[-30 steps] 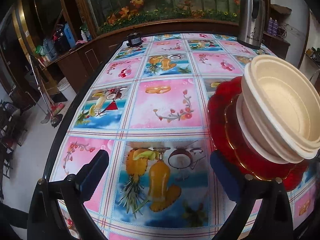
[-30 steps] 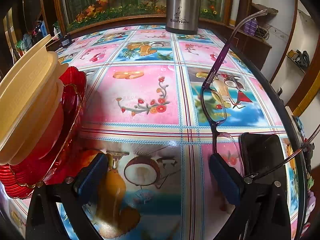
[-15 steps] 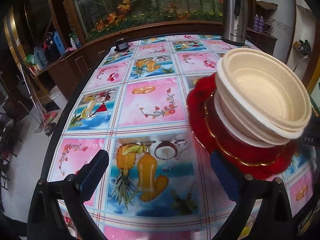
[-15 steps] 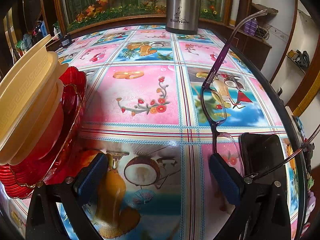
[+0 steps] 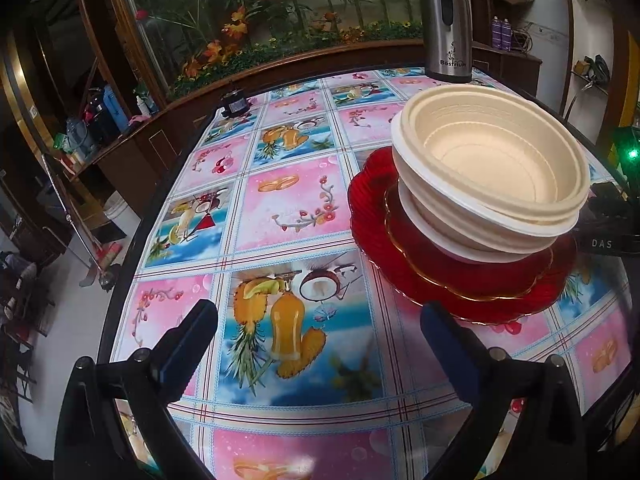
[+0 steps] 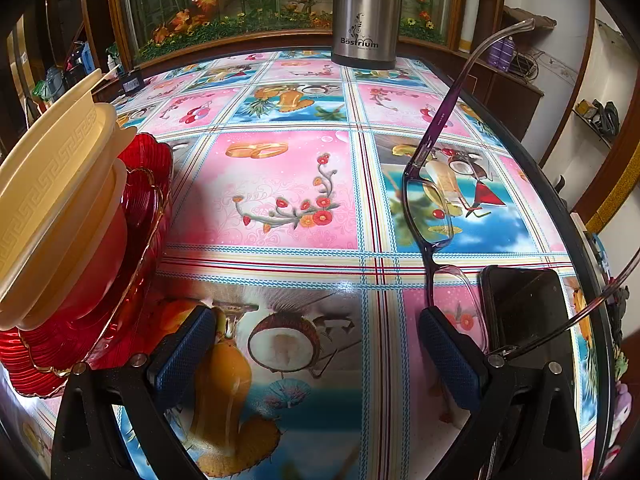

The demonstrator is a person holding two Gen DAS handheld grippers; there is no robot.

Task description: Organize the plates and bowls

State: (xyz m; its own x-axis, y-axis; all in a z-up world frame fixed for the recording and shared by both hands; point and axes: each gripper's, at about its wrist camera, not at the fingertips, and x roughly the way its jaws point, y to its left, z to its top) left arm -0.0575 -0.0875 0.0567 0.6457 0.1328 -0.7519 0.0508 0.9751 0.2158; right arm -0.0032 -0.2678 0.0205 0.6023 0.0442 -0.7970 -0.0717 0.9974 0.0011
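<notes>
So, quick rundown of both cams:

Left gripper (image 5: 318,346): jaws spread wide, nothing between them, hanging over the tablecloth (image 5: 280,208) with a pineapple-and-juice print between the fingers.

Right gripper (image 6: 316,350): also gaping wide, nothing held, sitting low over the cloth above a coconut print.

Bowls (image 5: 488,176): cream stack, nested, sitting on the plate. On the left cam it's at about 2 o'clock from the gripper, just beyond the right finger. On the right cam the stack (image 6: 52,200) is way over at 9 o'clock, and the fisheye makes it look tilted. Can't count how many bowls are in there, looks like several rims.

Plate (image 5: 460,276): red glass with a wavy edge and a gold ring, flat on the cloth under the bowls. On the right cam its edge (image 6: 148,196) is just beside the left finger; can't tell if they touch.

Glasses (image 6: 430,200): purple frame, arms open, at 1 o'clock on the right cam, with the near lens right by the right finger.

Phone (image 6: 528,312): black, lying flat at 3 o'clock, just beside the glasses.

Flask (image 6: 366,12): steel jug standing at 12 o'clock at the far end of the table; on the left cam (image 5: 446,24) it's at 1 o'clock, behind the bowls.
</notes>
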